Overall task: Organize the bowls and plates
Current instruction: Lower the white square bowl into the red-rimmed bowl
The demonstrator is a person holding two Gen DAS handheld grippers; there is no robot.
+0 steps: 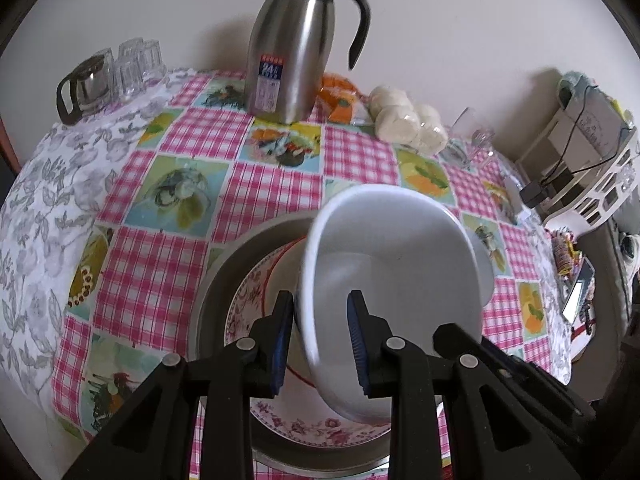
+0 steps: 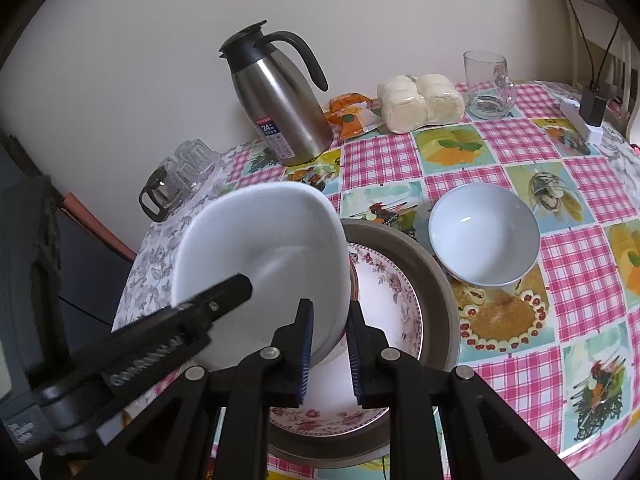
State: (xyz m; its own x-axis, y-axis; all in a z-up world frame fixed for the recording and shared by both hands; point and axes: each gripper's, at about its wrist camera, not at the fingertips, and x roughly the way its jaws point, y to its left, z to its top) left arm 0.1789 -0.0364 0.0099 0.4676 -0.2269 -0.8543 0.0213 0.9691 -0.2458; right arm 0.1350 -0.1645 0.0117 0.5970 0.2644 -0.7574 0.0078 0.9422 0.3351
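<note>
- Bowls number two: a white squarish bowl (image 1: pixel 394 280) held tilted in the air over the plate stack, and a round white bowl (image 2: pixel 484 234) sitting upright on the tablecloth (image 2: pixel 580 264), just beside the stack's right edge.
- Plates in the stack: a floral-rimmed plate (image 2: pixel 394 280) lies on a wider grey plate (image 2: pixel 438 276); a red rim line in the left wrist view hints at another piece between them, but I cannot tell for sure.
- Left gripper (image 1: pixel 320 340) pinches the near rim of the squarish bowl, one pad inside and one outside, jaws narrow.
- Right gripper (image 2: pixel 329 350) straddles the same bowl's lower right rim with jaws narrow; whether its pads actually press the wall I cannot tell.
- Risk: the bowl hangs steeply tilted from thin rim grips on smooth glaze, so it could pivot or slip and drop onto the floral plate, chipping either piece.
- Risk: set down off-centre, it could rock on the plate's sloped rim or slide toward the round bowl.
- Risk: a wide swing could clip the steel thermos jug (image 2: pixel 276 108) behind.
- Others: one glass mug (image 2: pixel 488 84), one bag of buns (image 2: pixel 420 100), one orange packet (image 2: pixel 352 114), a cluster of small glasses (image 2: pixel 188 168), count unclear.
</note>
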